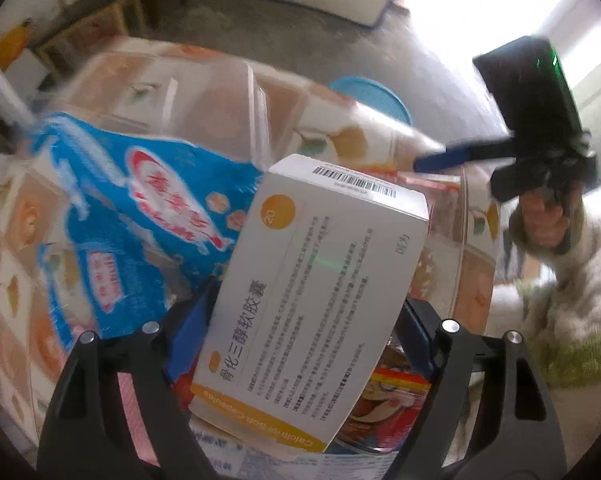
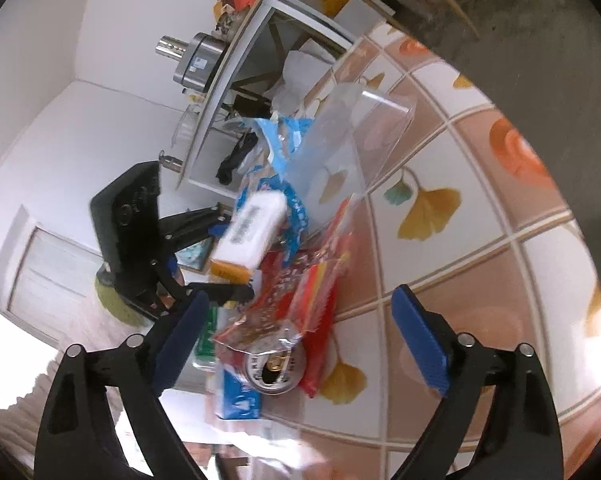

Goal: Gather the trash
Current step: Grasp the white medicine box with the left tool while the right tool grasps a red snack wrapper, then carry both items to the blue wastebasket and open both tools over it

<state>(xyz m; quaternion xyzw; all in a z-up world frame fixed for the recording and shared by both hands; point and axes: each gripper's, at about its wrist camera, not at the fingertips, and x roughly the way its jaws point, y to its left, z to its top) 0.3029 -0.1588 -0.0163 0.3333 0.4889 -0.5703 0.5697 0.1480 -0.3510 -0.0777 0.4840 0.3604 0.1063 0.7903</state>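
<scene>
The white box (image 1: pixel 312 300) is held between the pads of the left tool (image 1: pixel 304 320), lifted above the heap of wrappers on the table (image 2: pixel 480 208). A firm, square hold should be kept until a bin is reached. The right tool (image 2: pixel 300 344), its jaws apart and empty, is aimed at the can (image 2: pixel 274 372); it should be closed across the can's sides.

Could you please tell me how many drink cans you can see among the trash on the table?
1. An opened drink can lies at the near end of the trash pile, between the right gripper's open fingers. More cans may be hidden under the wrappers.
</scene>
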